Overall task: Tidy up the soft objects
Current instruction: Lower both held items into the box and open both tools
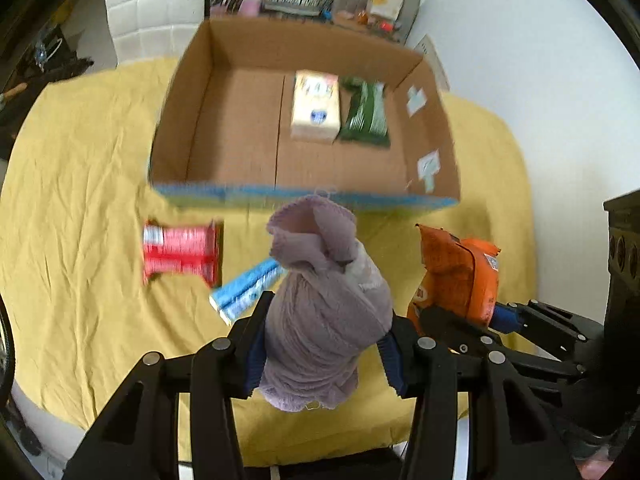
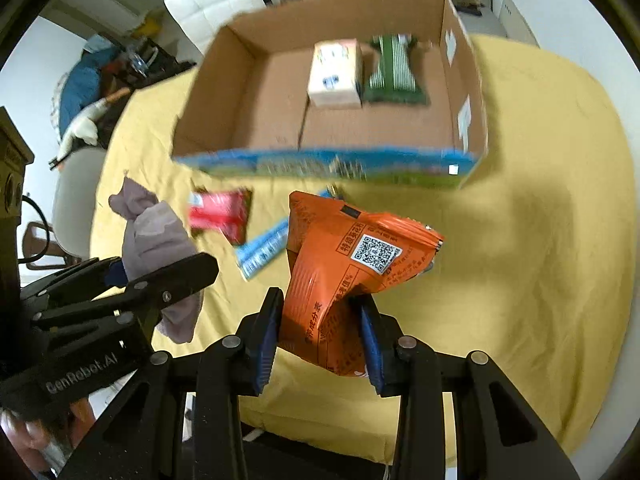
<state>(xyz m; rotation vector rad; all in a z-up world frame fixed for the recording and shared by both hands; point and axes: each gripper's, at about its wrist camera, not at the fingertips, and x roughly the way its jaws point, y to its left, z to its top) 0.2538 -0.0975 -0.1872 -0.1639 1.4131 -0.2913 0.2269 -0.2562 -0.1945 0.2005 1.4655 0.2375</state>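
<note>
A: Status of both grippers?

B: Left gripper: jaws clenched on the purple cloth, which is bunched btwn the pads and held clear of the yellow-covered surface. Right gripper: jaws clamped on the orange snack bag, pinched at its lower part, top flopped toward 2 o'clock. Both items are held just short of the cardboard box, which is at 12 o'clock in both views.

A: How should the step be done well?

B: Judged as carry-to-box. Both loads should be kept above the near blue-printed wall before being moved fwd, as hanging ends could be snagged on it. Free floor is seen at the box's 9 o'clock side; the cream packet and green packet are already lodged toward 1 o'clock. Release is best delayed until each item is low inside, since a soft cloth may be caught on a pad.

A: What's shown by one view only?

B: In the left wrist view, the cloth's grip is seen straight on. In the right wrist view, the bag's QR label is shown, plus part of a hand at 8 o'clock. The red packet and blue tube are left on the surface; visible in both.
</note>
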